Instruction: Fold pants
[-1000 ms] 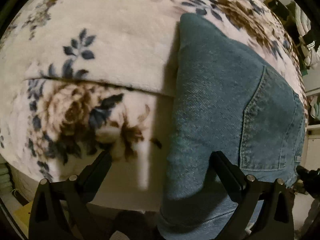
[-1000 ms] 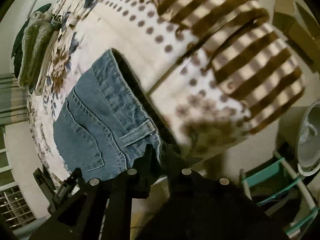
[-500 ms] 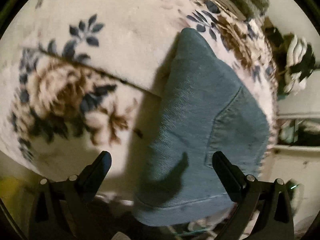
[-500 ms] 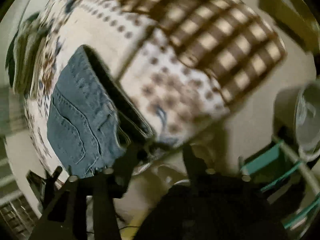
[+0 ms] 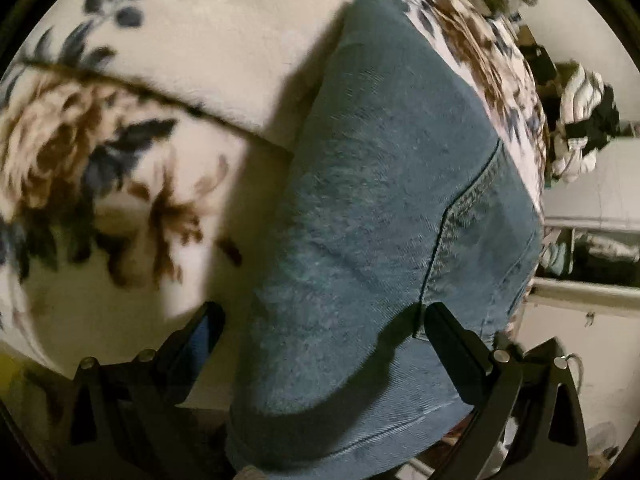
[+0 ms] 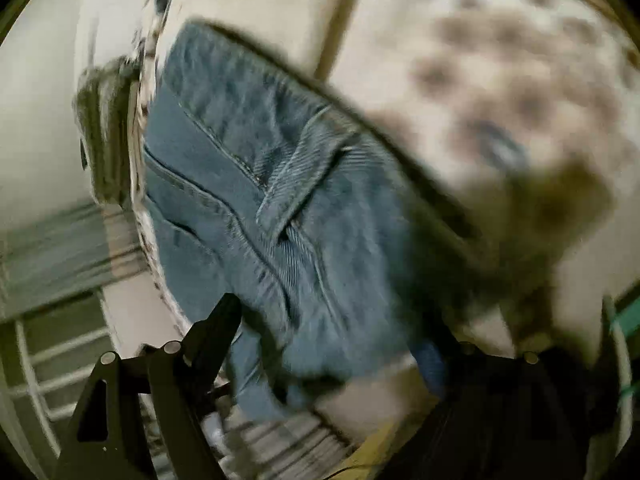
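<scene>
Folded blue jeans (image 5: pixel 380 200) lie on a cream floral blanket (image 5: pixel 180 40), with a back pocket (image 5: pixel 488 240) on top and a hem toward the camera. My left gripper (image 5: pixel 324 324) is open wide over the near end, its fingers straddling the denim without pressing it. In the blurred right wrist view the jeans (image 6: pixel 260 200) show their waistband and a belt loop (image 6: pixel 300 184). My right gripper (image 6: pixel 344 332) is opening, with the waistband end between its fingers and no pad pressing on it. Its right finger is dark and hard to make out.
A cream blanket with brown spots (image 6: pixel 480 60) lies beside the jeans on the right. A heap of clothes (image 5: pixel 580 120) and white shelving sit past the bed's far right edge. A white barred rack (image 6: pixel 60 360) and a teal frame (image 6: pixel 628 320) stand below the bed.
My right gripper, shut by the waistband corner a second ago, has spread wide and dropped closer to the jeans. The left gripper stayed open and tilted, so the jeans fill more of its view.
</scene>
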{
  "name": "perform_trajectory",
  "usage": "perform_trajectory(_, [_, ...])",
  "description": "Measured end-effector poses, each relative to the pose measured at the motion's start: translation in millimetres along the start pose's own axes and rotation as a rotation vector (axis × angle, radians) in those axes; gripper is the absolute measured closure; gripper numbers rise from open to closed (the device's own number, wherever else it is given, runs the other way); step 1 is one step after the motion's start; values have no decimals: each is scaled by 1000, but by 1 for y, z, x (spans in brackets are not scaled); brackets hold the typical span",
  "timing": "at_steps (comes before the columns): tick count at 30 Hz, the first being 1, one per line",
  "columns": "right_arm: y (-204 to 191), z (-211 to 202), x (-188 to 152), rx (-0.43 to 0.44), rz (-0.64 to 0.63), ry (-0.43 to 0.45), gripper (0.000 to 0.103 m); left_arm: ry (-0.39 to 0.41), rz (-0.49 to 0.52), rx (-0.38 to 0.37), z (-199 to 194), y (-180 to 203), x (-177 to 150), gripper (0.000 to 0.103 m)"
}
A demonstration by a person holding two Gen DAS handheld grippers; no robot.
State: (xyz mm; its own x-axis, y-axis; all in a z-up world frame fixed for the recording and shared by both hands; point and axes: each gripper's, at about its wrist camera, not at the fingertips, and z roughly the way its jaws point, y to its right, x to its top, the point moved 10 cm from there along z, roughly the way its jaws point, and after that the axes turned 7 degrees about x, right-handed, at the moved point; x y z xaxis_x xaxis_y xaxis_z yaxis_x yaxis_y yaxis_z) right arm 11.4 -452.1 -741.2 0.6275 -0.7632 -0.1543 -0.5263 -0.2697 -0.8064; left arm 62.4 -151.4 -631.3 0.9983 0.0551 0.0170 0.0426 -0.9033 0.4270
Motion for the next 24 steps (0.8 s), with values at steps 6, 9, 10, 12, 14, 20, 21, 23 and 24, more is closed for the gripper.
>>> perform_trajectory(6, [-32,-6,-7,164,19,30,16,8,56,19,1,6,-1,0])
perform_trajectory(9, [-51,-7,-6,200,-39,13,16,14,22,-9,1,2,1,0])
perform_trajectory(10, [-44,0,-4,117,-79,-10,16,17,3,-21,-1,-2,1,0])
perform_trajectory(12, [-31,14,-2,43,-92,-43,16,18,-23,-34,-2,-3,2,0])
perform_trajectory(14, [-36,16,-2,67,-113,-41,16,9,-24,-51,-3,0,3,0])
perform_trajectory(20, [-54,17,-11,97,-181,-66,26,46,38,-96,-3,21,11,7])
perform_trajectory(21, [-54,20,-11,85,-182,-63,37,63,47,-85,-6,22,12,18])
perform_trajectory(23, [-46,21,-9,53,-156,-52,49,77,51,-63,-12,20,11,48])
perform_trajectory(24, [-46,17,-9,60,-133,-42,54,83,44,-66,-16,17,10,65])
